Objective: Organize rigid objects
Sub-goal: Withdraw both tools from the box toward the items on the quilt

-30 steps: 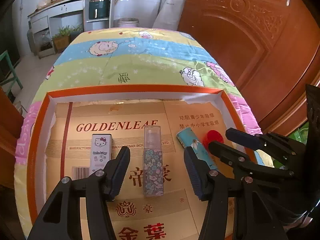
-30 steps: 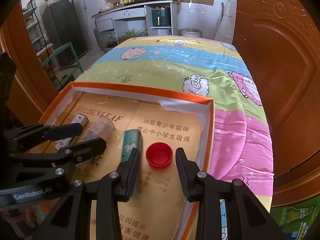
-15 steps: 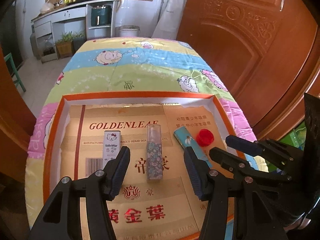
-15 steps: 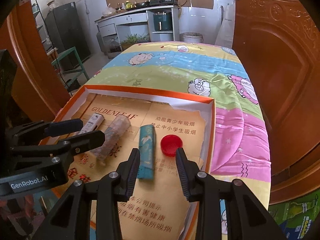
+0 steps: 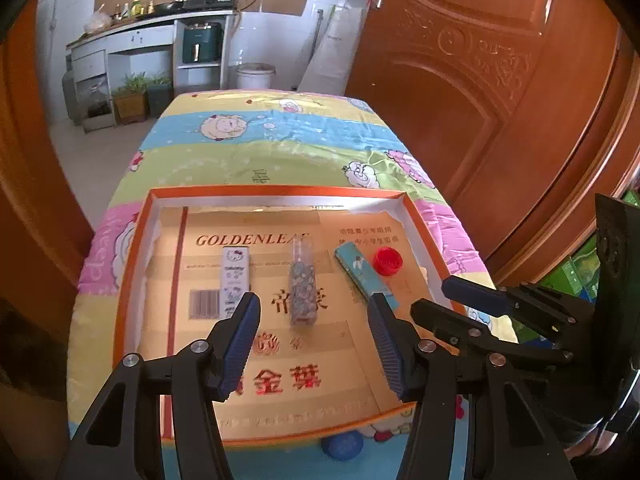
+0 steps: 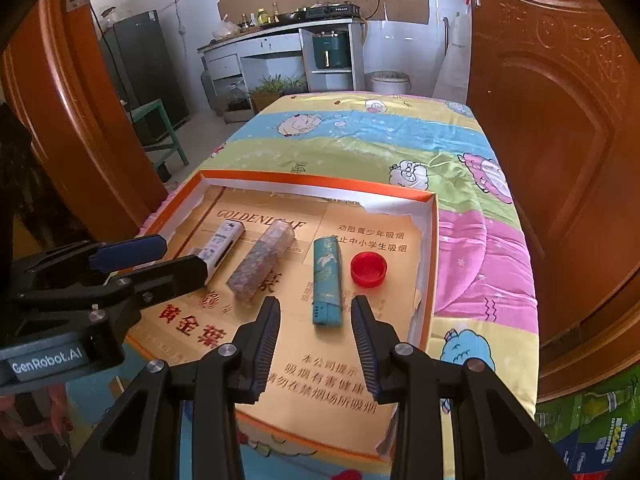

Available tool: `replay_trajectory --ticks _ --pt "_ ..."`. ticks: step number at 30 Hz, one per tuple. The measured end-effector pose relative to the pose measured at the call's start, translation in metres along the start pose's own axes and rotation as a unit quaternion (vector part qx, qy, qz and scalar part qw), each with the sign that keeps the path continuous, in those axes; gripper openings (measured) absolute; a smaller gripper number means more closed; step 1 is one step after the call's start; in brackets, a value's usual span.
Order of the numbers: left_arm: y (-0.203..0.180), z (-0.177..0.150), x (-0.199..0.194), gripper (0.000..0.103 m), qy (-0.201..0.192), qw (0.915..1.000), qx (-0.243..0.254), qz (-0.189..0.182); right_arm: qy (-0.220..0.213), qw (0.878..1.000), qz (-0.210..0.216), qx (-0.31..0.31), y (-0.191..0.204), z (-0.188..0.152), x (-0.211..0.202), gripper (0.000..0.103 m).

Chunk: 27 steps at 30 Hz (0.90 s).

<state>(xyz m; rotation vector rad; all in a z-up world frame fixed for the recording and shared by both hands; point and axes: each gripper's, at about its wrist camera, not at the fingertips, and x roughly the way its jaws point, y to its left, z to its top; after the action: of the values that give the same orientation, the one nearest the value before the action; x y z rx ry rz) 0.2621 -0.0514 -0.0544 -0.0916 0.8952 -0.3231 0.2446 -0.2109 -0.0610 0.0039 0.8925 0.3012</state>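
Four small things lie in a row inside my orange-rimmed box lid: a white cartoon case at 10 o'clock, a flowered spray bottle at 12, a teal tube at 1, and a red cap just beside it at 2. My left claw hangs open and empty short of the bottle; my right claw is likewise spread and holding nothing, the teal tube's near end sitting just ahead of its gap. All four look light and stiff. I judge the bottle smooth and apt to slip or roll, so I would pinch it across its flat sides at mid-length. The cap is shallow and needs a grip across its rim. Compared with a second ago, both claws have pulled back and up, so the whole lid shows and the things look smaller; none has shifted.
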Motion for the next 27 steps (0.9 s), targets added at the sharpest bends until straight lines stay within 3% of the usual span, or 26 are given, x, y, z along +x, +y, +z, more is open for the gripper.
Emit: replay_trajectory --ticks 16,27 --pt "0.026 -0.045 -0.059 0.058 -0.030 0.9991 -0.028 0.013 -0.020 0.999 0.017 -0.021 0.046 -0.037 -0.046 0.037" --pt "0.020 -0.084 -0.085 0.058 -0.047 0.9985 -0.022 0.019 -0.031 0.999 0.031 -0.026 0.068 -0.073 -0.069 0.037"
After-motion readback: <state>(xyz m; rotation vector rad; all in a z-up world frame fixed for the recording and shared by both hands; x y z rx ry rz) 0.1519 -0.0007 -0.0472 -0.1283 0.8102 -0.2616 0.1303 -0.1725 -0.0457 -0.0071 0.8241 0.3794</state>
